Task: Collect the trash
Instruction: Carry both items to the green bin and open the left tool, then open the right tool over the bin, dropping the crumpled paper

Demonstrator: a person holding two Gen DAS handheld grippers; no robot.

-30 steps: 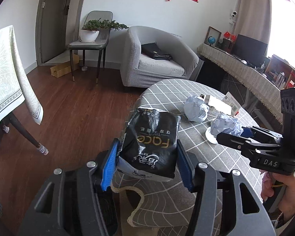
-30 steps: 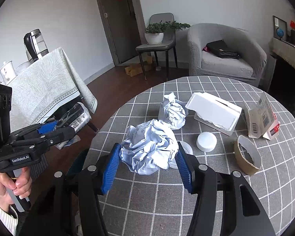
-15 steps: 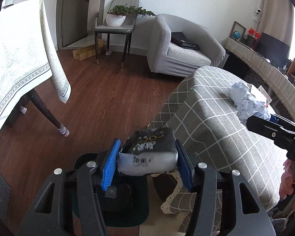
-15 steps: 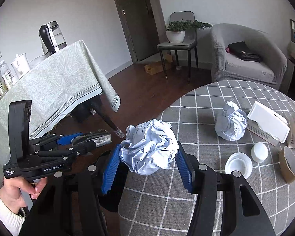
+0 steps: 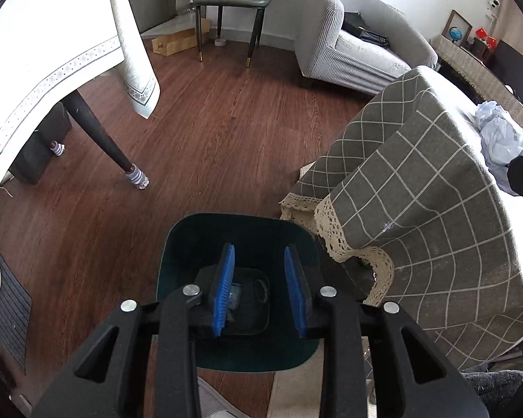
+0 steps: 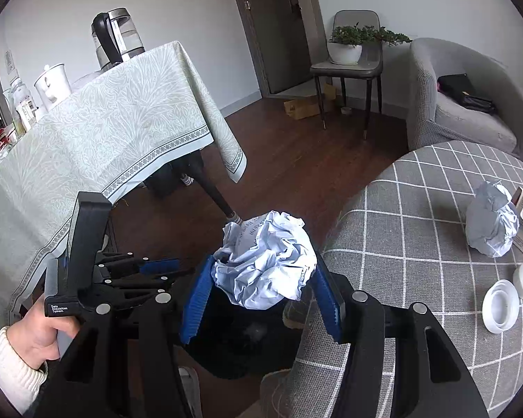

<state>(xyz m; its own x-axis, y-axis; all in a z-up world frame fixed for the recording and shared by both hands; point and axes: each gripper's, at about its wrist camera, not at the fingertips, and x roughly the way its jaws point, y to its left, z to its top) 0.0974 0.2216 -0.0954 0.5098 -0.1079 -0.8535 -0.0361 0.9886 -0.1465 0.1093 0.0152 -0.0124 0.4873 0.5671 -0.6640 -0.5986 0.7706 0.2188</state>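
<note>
My left gripper [image 5: 259, 249] hangs over the dark green bin [image 5: 177, 240] on the floor; its jaws are closing, drawn near each other with nothing between them. Some trash [image 5: 236, 294] lies at the bin's bottom. The left gripper [image 6: 164, 266] also shows in the right wrist view, held by a hand. My right gripper [image 6: 263, 261] is shut on a crumpled pale blue paper ball [image 6: 268, 268], just off the round table's edge and over the bin [image 6: 233, 348]. In the left wrist view that paper ball [image 5: 502, 139] shows at far right.
The round table with a grey checked cloth [image 6: 401, 244] carries another paper ball [image 6: 491, 223], white lids [image 6: 500, 304] and a white box. A table with a pale cloth [image 6: 104, 132] and a kettle [image 6: 118, 35] stands left. An armchair [image 6: 470, 104] is behind.
The left gripper swung off the round table and down over the bin; the black bag is gone from its jaws, which have narrowed. The right gripper carried the paper ball left past the table's edge.
</note>
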